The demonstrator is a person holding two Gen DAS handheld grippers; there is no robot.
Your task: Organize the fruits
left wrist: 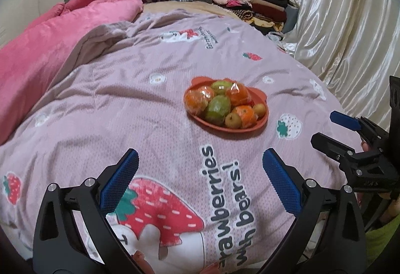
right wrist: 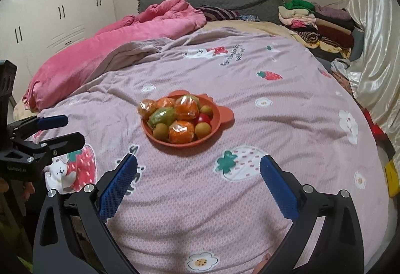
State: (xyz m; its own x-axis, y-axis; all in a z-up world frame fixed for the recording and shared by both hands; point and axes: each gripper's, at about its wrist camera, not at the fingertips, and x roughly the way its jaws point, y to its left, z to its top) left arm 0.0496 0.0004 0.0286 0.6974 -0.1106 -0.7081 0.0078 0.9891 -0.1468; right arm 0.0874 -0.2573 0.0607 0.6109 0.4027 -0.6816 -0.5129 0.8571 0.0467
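My left hand-held gripper (left wrist: 200, 174) and right hand-held gripper (right wrist: 198, 176) both gape empty. The heaped orange plastic dish (right wrist: 217, 124) sits mid-bed on soft pink quilt (right wrist: 287, 124). A careless nudge could spill its plastic-wrapped oranges (right wrist: 181, 132).

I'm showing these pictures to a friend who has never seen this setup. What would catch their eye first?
Probably the orange plate heaped with fruit, sitting alone in the middle of the pink strawberry-print quilt: plastic-wrapped oranges, green mangoes and small brownish fruits. Next, the open blue-padded left gripper and right gripper in the foreground, both short of the plate. A bright pink blanket lies bunched along the left.
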